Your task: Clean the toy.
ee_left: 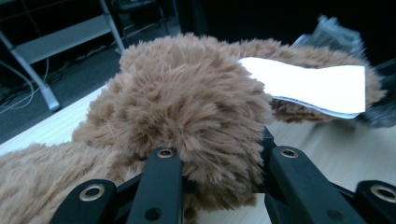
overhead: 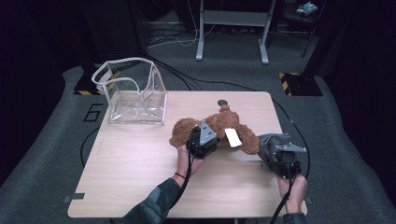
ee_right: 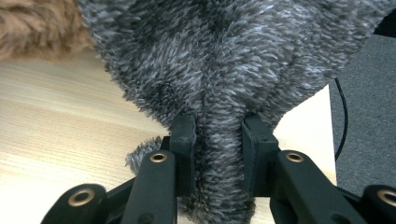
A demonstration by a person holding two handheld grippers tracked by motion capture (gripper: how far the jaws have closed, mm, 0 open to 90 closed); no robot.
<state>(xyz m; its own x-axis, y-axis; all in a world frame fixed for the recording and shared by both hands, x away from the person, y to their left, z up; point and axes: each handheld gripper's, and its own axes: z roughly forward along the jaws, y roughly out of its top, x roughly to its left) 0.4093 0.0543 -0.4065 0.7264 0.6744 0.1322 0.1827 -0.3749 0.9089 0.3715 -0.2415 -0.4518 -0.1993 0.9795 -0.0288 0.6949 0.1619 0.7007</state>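
A brown plush toy [overhead: 219, 126] lies in the middle of the wooden table [overhead: 130, 172], with a white tag [overhead: 232, 137] on it. My left gripper [overhead: 201, 140] is shut on a furry part of the brown plush toy [ee_left: 187, 116]; the white tag [ee_left: 313, 88] shows to the right of it. A grey plush toy [overhead: 271, 142] rests at the table's right edge, touching the brown one. My right gripper [overhead: 282, 161] is shut on a fold of the grey plush toy [ee_right: 219, 84], with brown fur [ee_right: 32, 28] at the upper left.
A clear plastic bag [overhead: 133, 93] with a white rim stands open at the table's back left. A small dark disc [overhead: 222, 102] lies near the far edge. A metal frame [overhead: 231, 28] and cables are on the floor behind.
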